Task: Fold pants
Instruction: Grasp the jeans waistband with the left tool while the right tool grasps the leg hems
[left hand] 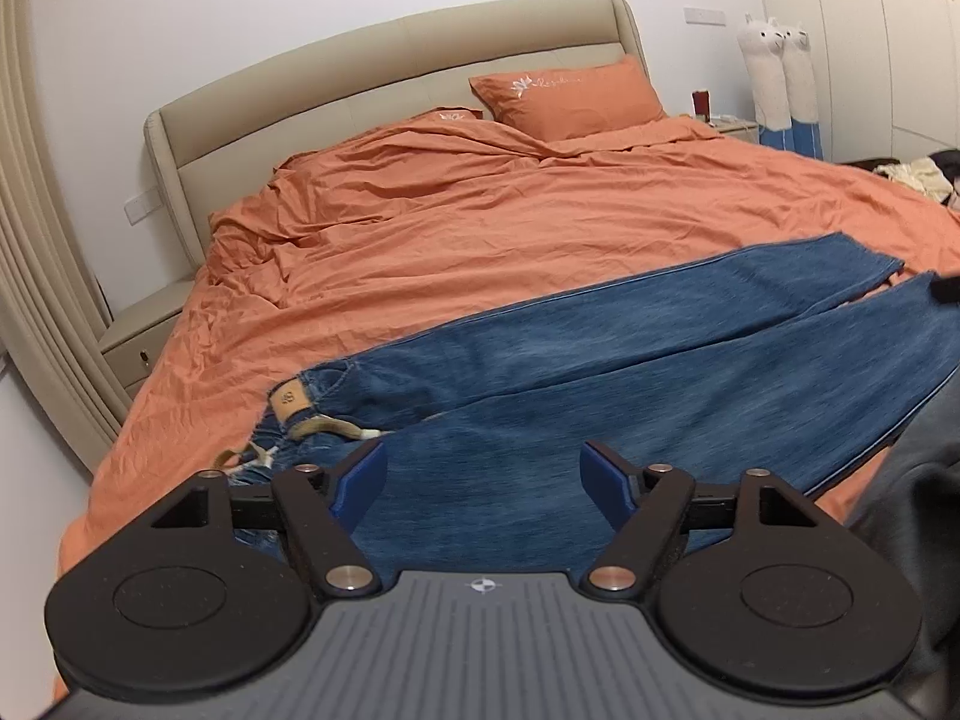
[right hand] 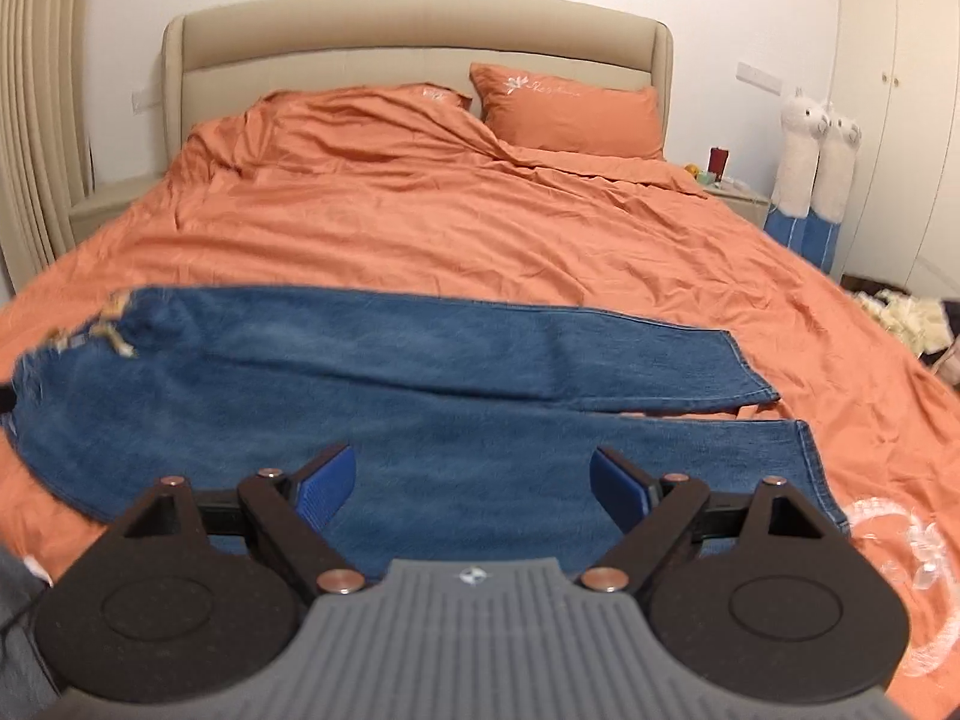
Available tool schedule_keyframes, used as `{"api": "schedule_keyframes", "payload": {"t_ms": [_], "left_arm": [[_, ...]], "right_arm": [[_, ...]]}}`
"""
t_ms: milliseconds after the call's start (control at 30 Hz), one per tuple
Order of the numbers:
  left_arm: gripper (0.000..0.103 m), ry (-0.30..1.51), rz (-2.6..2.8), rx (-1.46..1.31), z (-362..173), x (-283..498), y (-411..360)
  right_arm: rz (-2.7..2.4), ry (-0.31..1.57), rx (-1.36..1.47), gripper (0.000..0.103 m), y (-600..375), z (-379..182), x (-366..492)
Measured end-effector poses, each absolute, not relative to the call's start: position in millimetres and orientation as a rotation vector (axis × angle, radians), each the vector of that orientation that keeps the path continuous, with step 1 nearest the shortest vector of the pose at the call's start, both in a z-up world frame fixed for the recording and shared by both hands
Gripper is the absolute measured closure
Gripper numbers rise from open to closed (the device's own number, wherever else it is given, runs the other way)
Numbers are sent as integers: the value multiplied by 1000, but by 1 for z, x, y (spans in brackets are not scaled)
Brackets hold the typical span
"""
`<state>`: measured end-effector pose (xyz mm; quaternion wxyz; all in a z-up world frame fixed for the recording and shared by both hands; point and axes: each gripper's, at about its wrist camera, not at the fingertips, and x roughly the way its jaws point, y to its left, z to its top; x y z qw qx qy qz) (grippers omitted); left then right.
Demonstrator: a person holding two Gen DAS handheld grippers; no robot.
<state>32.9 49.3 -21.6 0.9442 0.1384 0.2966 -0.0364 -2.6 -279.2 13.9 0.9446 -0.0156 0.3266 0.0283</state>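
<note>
Blue jeans (left hand: 600, 372) lie spread flat across the near part of the orange bed (left hand: 480, 222), waistband with a tan label (left hand: 287, 401) to the left and both legs running right. In the right wrist view the jeans (right hand: 420, 396) show the two leg hems (right hand: 780, 420) at the right. My left gripper (left hand: 483, 468) is open and empty, above the seat area near the waistband. My right gripper (right hand: 474, 474) is open and empty, above the nearer leg.
Two orange pillows (right hand: 570, 114) lean on the beige headboard (right hand: 414, 42). A nightstand (left hand: 141, 339) stands left of the bed, another (right hand: 732, 189) at the right with small items. Two plush alpacas (right hand: 819, 168) and white wardrobes (right hand: 900, 90) are at the right. Clothes (right hand: 906, 312) lie on the floor.
</note>
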Motion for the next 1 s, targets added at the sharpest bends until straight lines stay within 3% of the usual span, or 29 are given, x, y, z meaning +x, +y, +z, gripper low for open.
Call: {"api": "schedule_keyframes", "payload": {"t_ms": [300, 600, 633, 767, 1000], "left_arm": [[25, 623, -158, 541, -30, 70, 105], [25, 801, -362, 808, -88, 101, 148], [25, 825, -389, 838, -97, 100, 152], [25, 908, -472, 958, -131, 95, 159], [26, 977, -560, 1060, -165, 81, 157]], "right_arm": [[-30, 792, 25, 21, -358, 25, 49], [-103, 962, 49, 22, -443, 3, 77], [-127, 981, 11, 26, -448, -2, 79], [-167, 1037, -130, 55, -471, -25, 77], [-182, 1103, -290, 74, -498, -52, 74]]}}
